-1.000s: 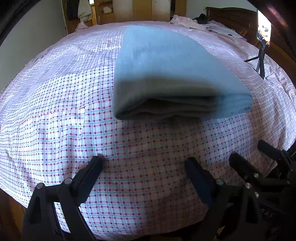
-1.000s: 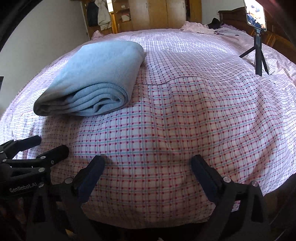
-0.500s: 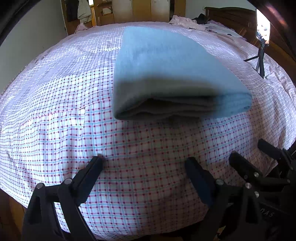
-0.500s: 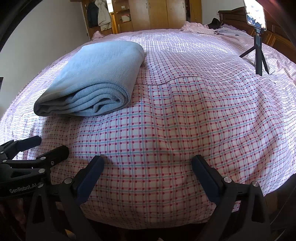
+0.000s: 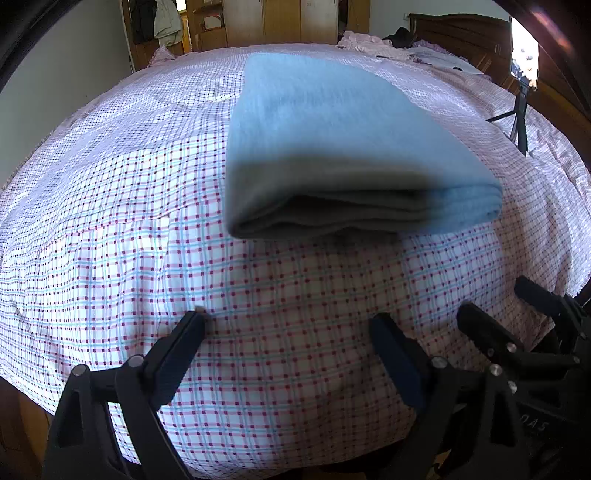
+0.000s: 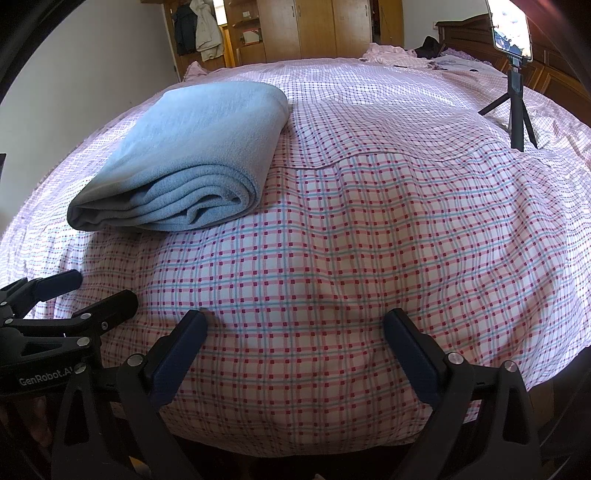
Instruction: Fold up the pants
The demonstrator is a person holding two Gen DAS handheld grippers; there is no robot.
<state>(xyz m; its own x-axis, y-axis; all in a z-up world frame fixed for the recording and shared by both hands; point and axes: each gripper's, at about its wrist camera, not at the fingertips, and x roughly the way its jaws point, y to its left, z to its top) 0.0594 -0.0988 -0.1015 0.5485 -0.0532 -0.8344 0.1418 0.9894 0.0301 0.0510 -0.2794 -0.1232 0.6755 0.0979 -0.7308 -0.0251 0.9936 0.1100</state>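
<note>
Black-fingered and spread wide with nothing between them, our left gripper (image 5: 286, 325) and right gripper (image 6: 295, 325) hang over the checked bedsheet (image 6: 369, 240), beyond which we see the folded blue pants (image 5: 332, 147) and, farther off, a phone tripod (image 6: 515, 96).

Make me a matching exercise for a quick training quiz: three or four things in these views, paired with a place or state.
Things:
1. blue pants
2. phone on tripod
3. left claw
4. jackets

Places or states:
a. hanging by the wardrobe
b. open, holding nothing
c. folded, lying on the bed
d. standing at the bed's far right

Pairs: 1-c, 2-d, 3-b, 4-a
</note>
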